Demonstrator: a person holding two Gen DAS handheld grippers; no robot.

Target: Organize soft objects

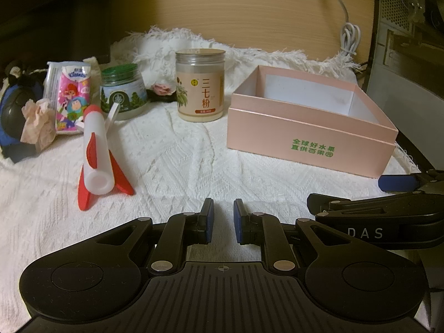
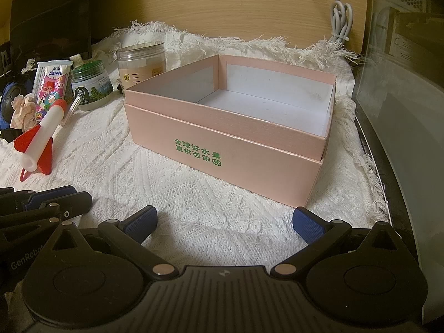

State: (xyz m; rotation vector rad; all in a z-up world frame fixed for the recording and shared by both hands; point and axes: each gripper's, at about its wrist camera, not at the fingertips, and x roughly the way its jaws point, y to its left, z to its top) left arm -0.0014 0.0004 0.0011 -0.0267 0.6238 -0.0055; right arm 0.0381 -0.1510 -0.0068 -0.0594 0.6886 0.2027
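From the left wrist camera, the left gripper point(image 1: 223, 220) hangs over the white knitted cloth point(image 1: 172, 161) with its blue-padded jaws drawn narrow and nothing between them. Up the left side stands a loose group: a crumpled pinkish tissue wad point(image 1: 37, 123) lying against a dark blue rounded object point(image 1: 11, 116), a cartoon-printed pocket tissue pack point(image 1: 71, 97) propped upright just behind it, a white-and-red toy rocket point(image 1: 97, 155) lying on its side, a green-lidded glass jar point(image 1: 122, 93) and a tall clear-lidded tan canister point(image 1: 200, 86). The open pink cardboard box point(image 1: 308, 138) sits to the right, apart from all of them — its white floor is bare. The right gripper point(image 1: 396, 183) shows at the right edge.

From the right wrist camera, that gripper point(image 2: 224, 222) has its jaws spread wide and empty, facing the box point(image 2: 222, 149) close ahead. The tissue wad point(image 2: 23, 111) and the pack point(image 2: 52, 88) show small at far left.

The soft things are probably the wad and the pack. The wad looks feather-light and will crush to nothing, so a pinch through its bulk should do, though it may cling to a pad on release. The pack is springy with a slick wrapper — best taken across its flat faces near the middle, with jaws opened wider than they stand now.
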